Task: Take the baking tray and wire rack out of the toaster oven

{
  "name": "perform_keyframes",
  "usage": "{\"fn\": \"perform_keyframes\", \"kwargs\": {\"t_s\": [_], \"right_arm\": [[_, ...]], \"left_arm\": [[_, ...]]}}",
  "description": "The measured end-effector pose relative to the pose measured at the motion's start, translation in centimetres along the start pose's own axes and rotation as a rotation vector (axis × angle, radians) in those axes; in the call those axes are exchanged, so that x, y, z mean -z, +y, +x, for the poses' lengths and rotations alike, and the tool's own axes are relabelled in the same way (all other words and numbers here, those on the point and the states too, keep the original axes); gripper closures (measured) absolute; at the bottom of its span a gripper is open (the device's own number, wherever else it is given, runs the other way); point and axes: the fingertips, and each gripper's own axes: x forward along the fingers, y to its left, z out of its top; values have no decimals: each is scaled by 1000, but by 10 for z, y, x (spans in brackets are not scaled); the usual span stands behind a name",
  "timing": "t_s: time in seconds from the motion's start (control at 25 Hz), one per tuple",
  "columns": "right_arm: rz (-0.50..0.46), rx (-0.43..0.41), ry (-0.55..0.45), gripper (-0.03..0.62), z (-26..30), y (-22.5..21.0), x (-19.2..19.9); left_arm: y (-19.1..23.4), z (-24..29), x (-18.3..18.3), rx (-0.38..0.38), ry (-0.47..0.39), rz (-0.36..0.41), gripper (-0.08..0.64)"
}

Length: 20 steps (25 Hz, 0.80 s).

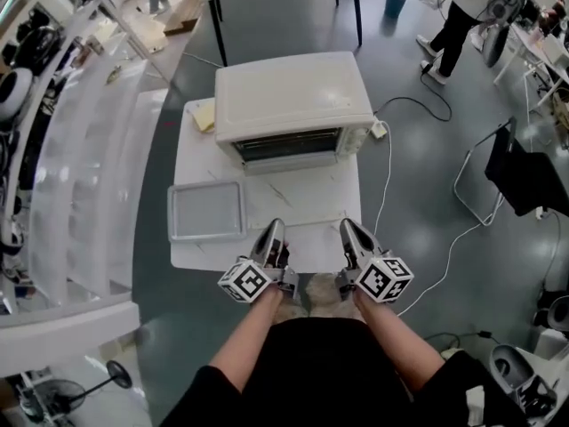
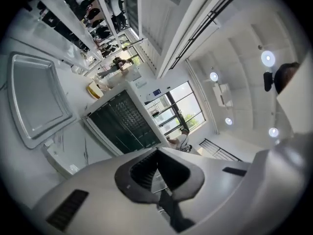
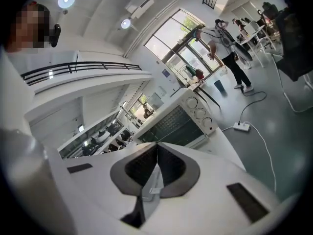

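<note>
A white toaster oven [image 1: 293,100] stands at the far side of a white table [image 1: 320,198]; its dark glass door [image 1: 289,145] looks closed. The silver baking tray [image 1: 206,210] lies flat and empty on the table's left part, also visible in the left gripper view [image 2: 36,99]. I cannot make out the wire rack. My left gripper [image 1: 274,231] and right gripper [image 1: 349,229] hover side by side over the table's near edge, both pointing at the oven, both shut with nothing held. The oven's front fills the view beyond the left jaws [image 2: 157,151] and the right jaws [image 3: 156,148].
A yellow item [image 1: 204,114] lies left of the oven. A cable and power strip [image 1: 380,130] hang off the table's right side. A black chair [image 1: 524,176] stands to the right, a person [image 1: 458,20] at the far right, white railings [image 1: 80,176] on the left.
</note>
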Motion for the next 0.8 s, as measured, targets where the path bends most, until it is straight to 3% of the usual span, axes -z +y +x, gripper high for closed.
{"fn": "perform_keyframes", "kwargs": {"t_s": [0.16,0.36,0.56,0.8], "right_arm": [[50,1,16,568,20,-20,5],[184,12,-5,567,58,-34,7],[276,38,-63,566,95,-42,1],[434,80,-157,566,149,-60,-6]], "left_arm": [[8,21,5,-25,-12,-25,541],[27,46,-15,-38,-127,-64,541],[57,66,-43,-46,-279,-289,541],[92,103,-67,-51,-304,-384,540]]}}
